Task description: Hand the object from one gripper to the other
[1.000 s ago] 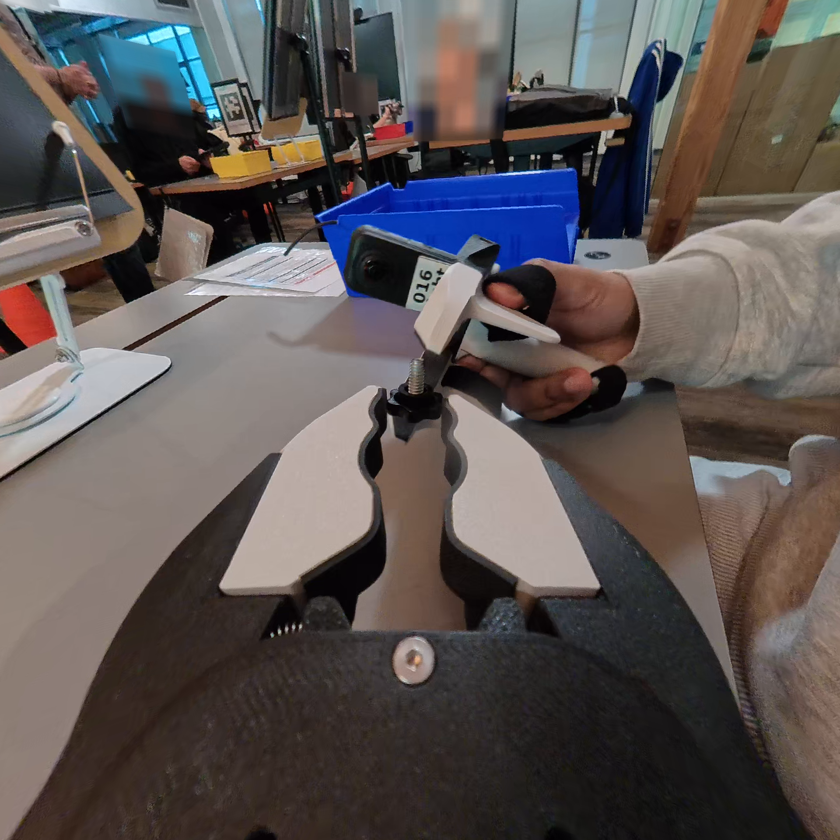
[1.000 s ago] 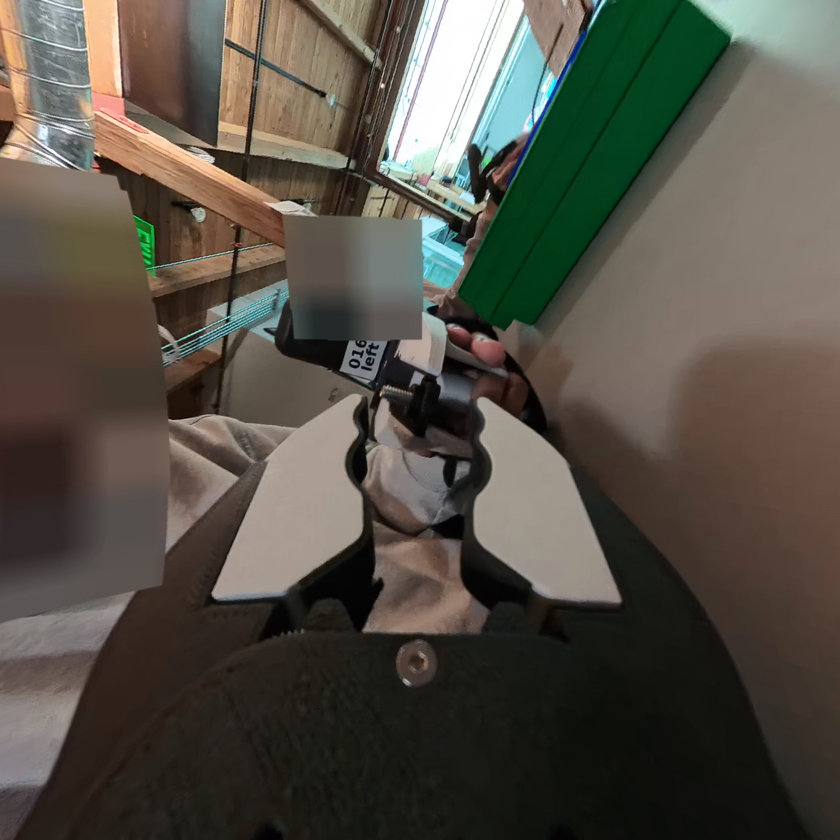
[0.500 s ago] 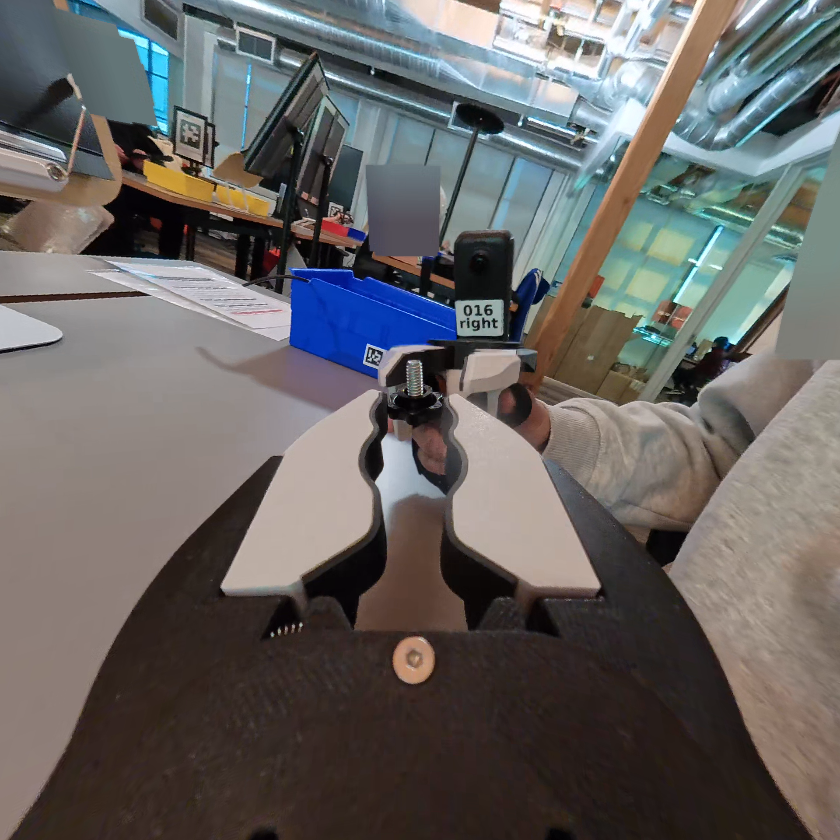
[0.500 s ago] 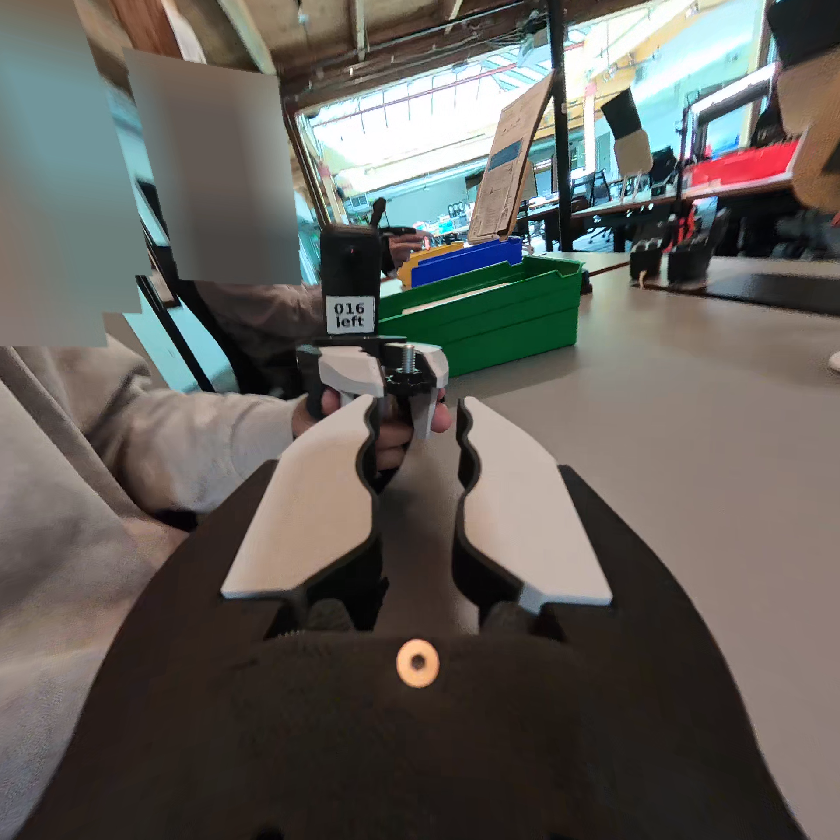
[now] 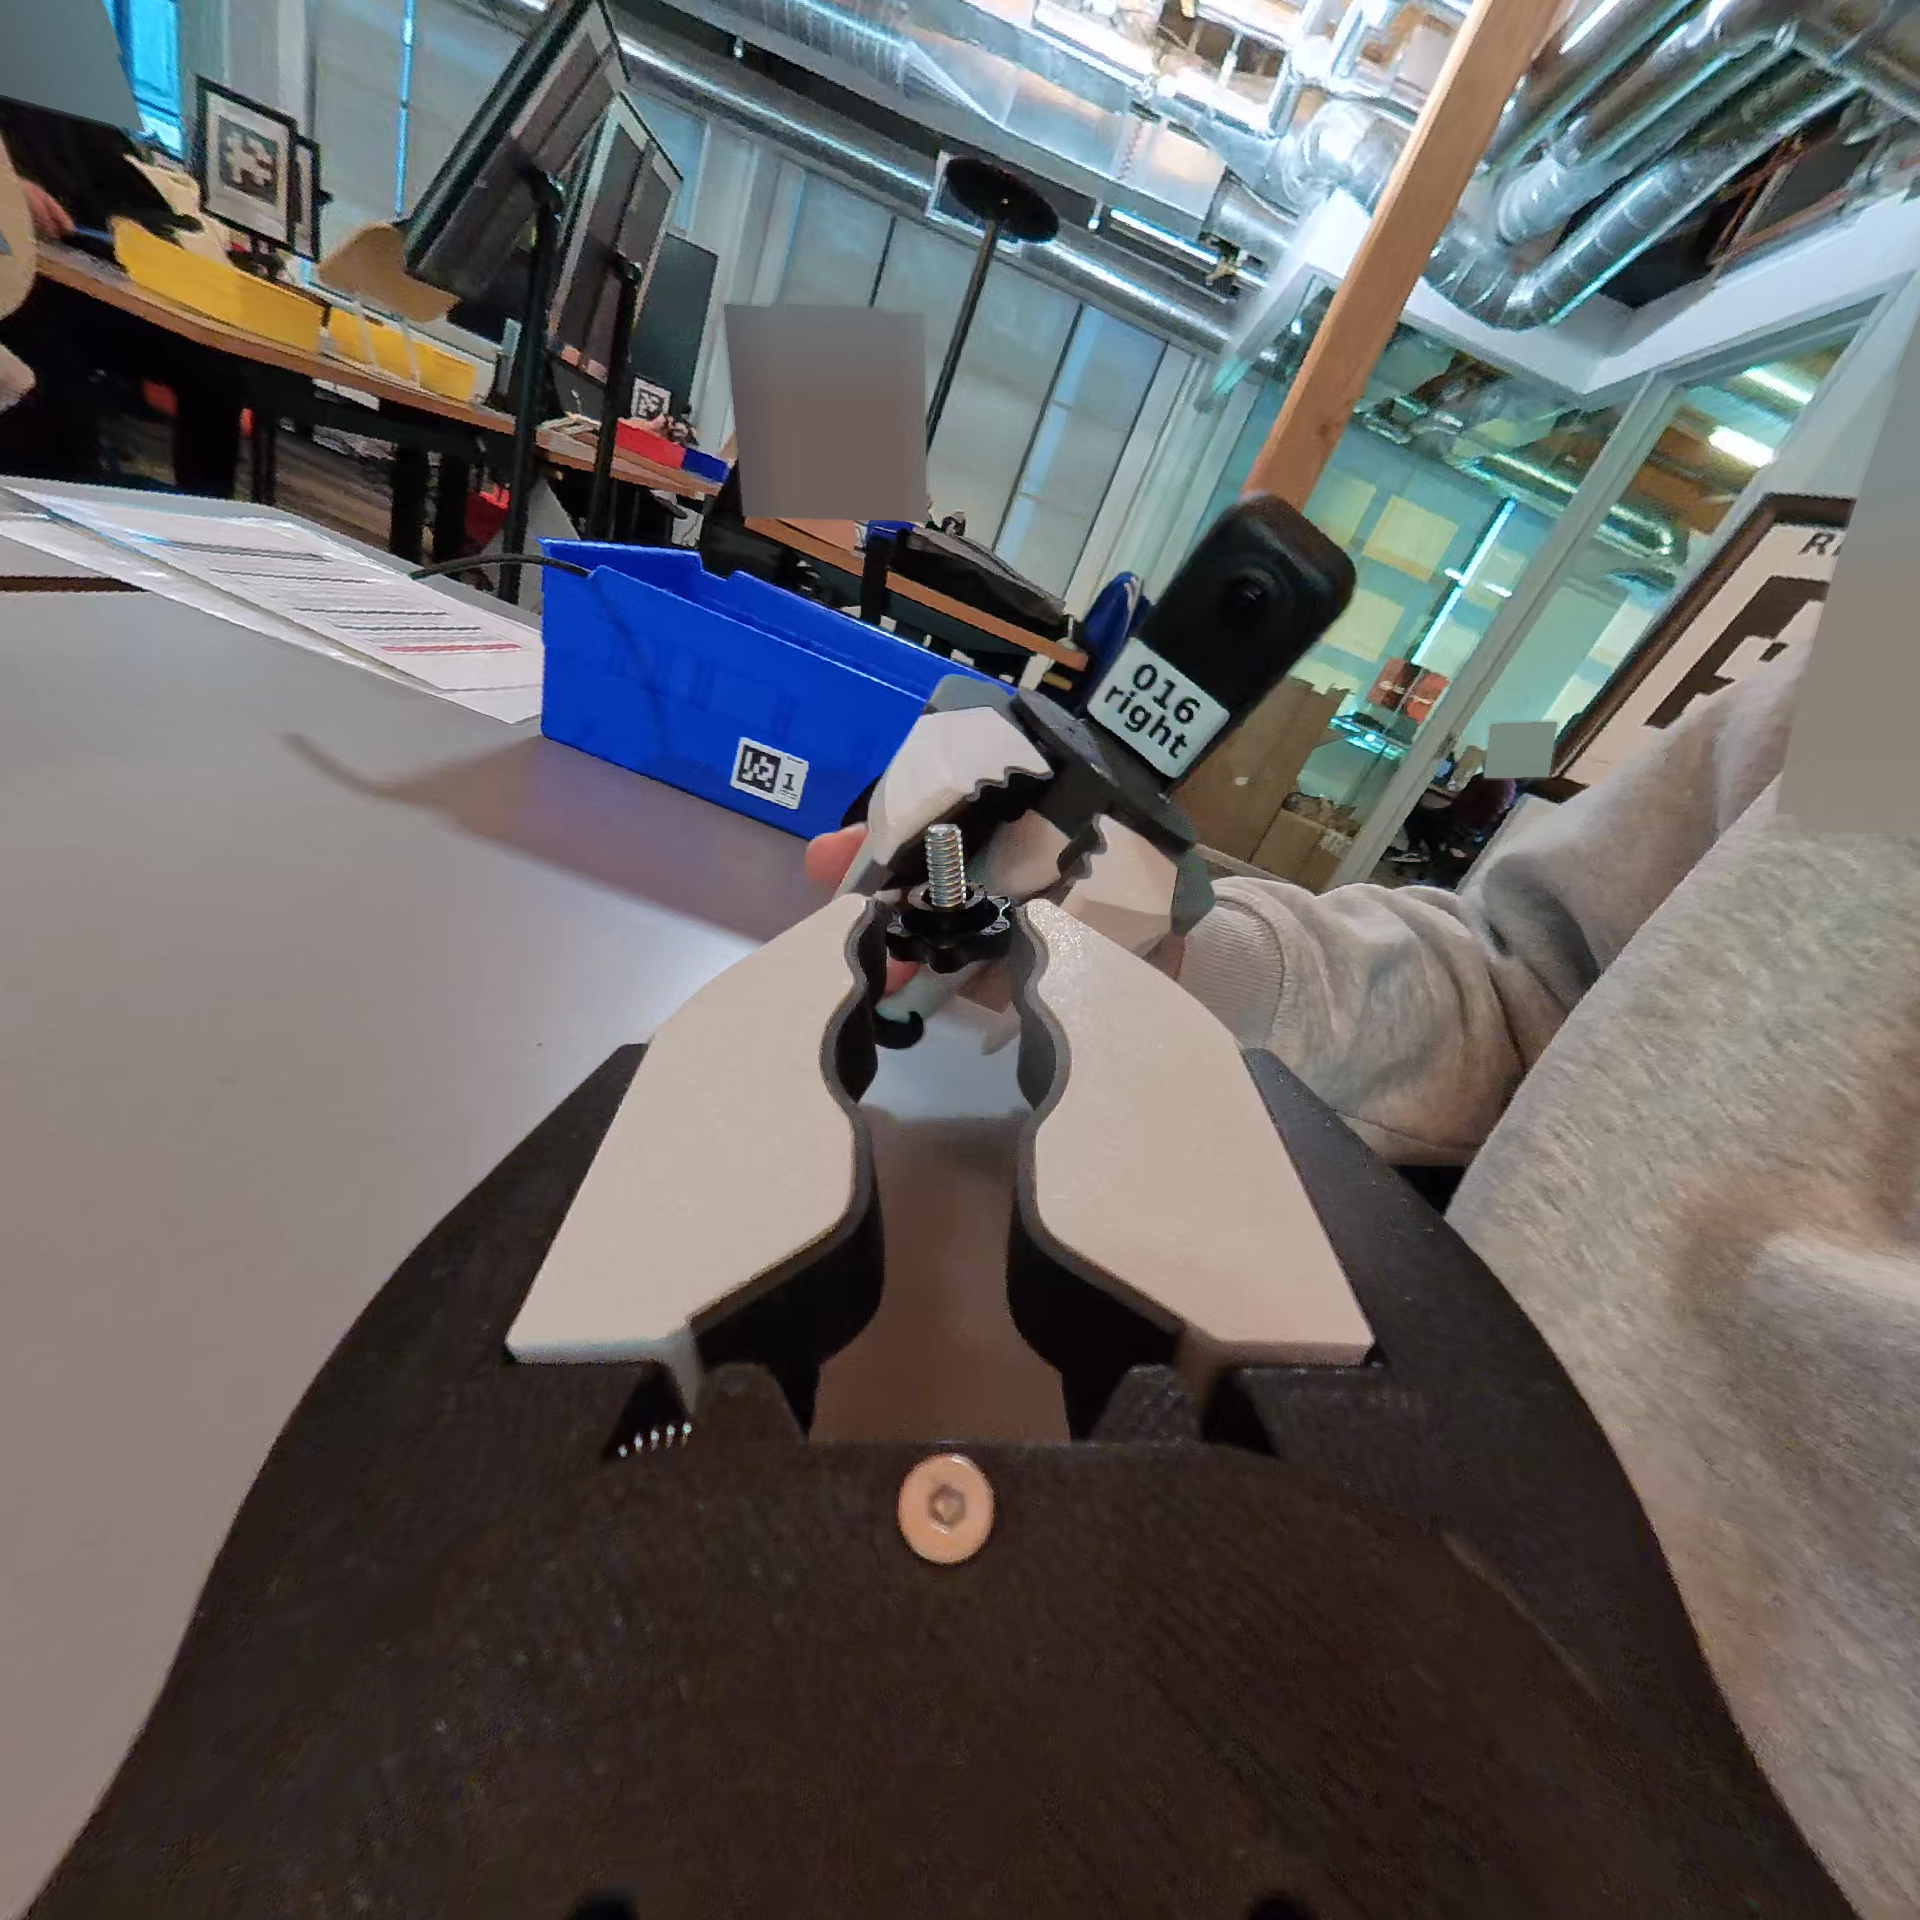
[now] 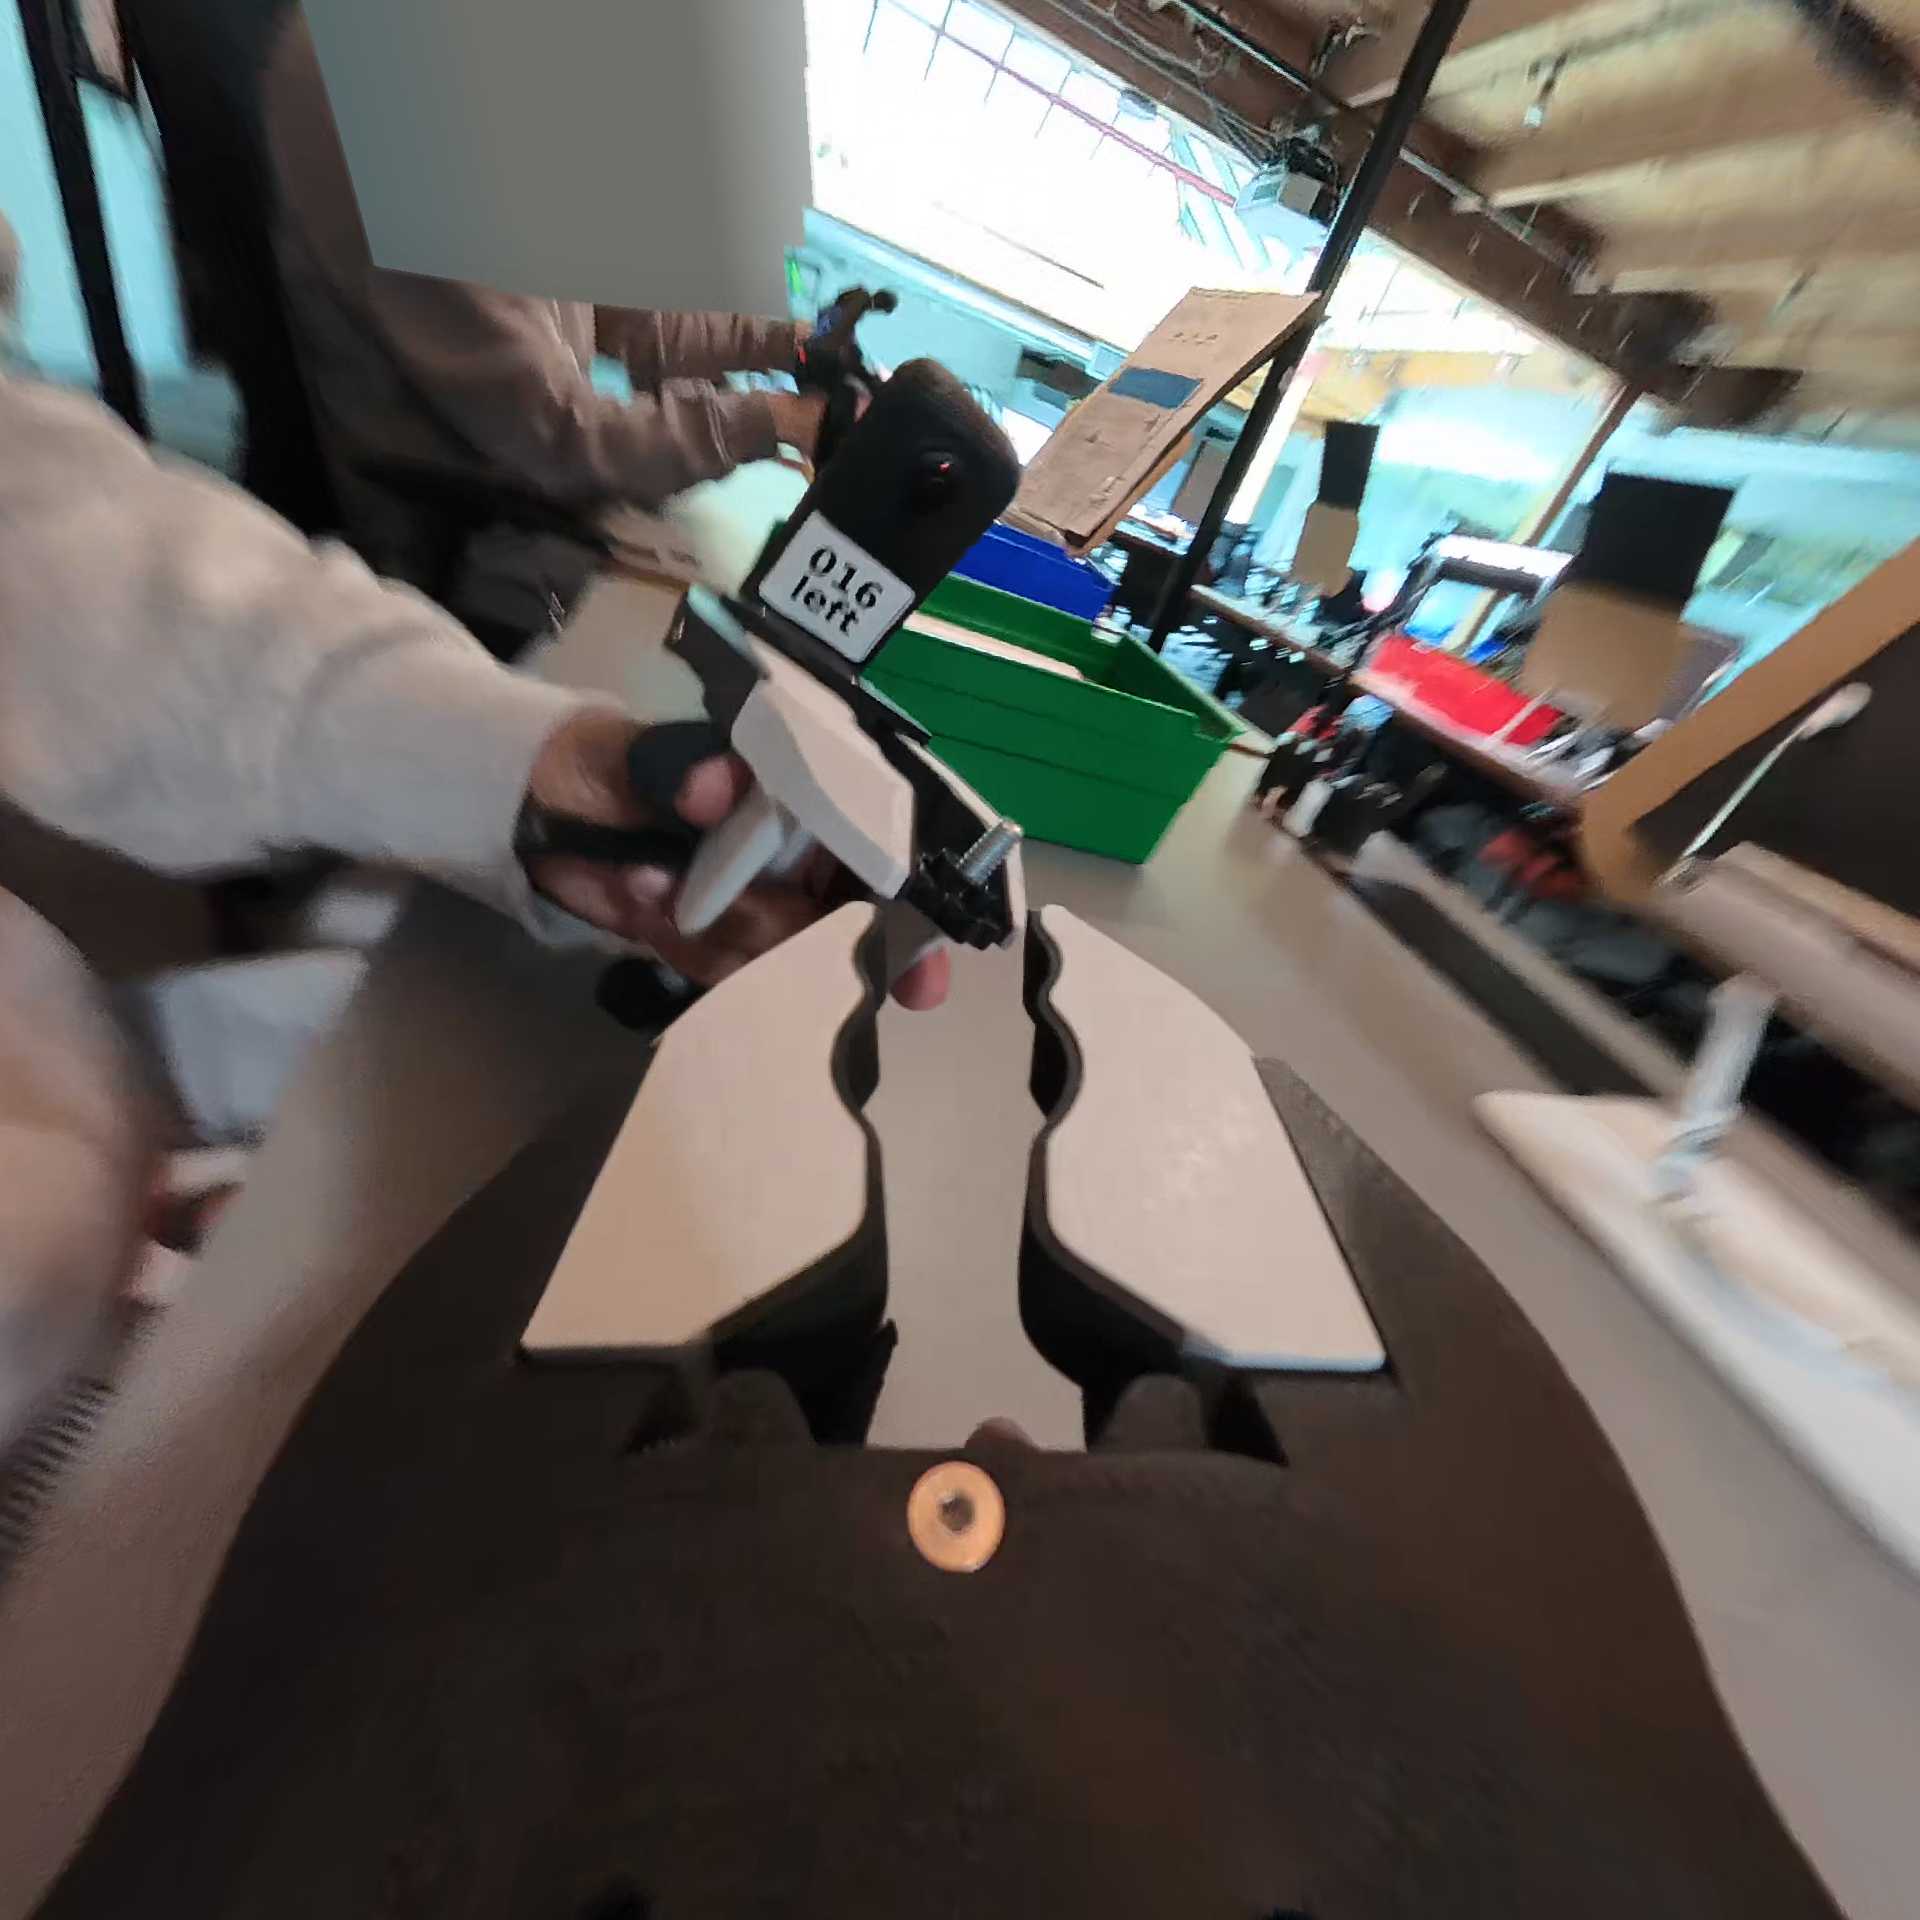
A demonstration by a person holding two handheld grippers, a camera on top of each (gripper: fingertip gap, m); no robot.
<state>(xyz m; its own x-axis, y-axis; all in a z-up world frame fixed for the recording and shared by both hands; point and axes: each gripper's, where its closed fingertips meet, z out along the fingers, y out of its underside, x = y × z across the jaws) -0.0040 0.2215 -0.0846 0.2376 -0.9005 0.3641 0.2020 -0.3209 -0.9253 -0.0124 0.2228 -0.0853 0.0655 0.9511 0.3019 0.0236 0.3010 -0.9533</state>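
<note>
Right gripper (image 5: 997, 831) tilts nearer since earlier | left gripper (image 5: 940, 920) jaws clamp black star-shaped knob with threaded steel stud (image 5: 948, 914) | right jaws parted, empty | handover not done

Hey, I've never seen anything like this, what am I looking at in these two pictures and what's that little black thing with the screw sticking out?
There is no robot arm here. A person holds a hand-operated two-finger gripper in each hand, and each gripper carries a camera looking forward along its pale fingers.

The left wrist view looks out from the left gripper, which is pinching a black knob with a threaded metal stud at its fingertips. The right gripper faces it, fingers apart, close to the stud.

The right wrist view looks back from the right gripper: its fingers are empty and open, and the left gripper shows holding the knob.

On the grey table sit a blue bin, a printed sheet and a green bin.
</note>
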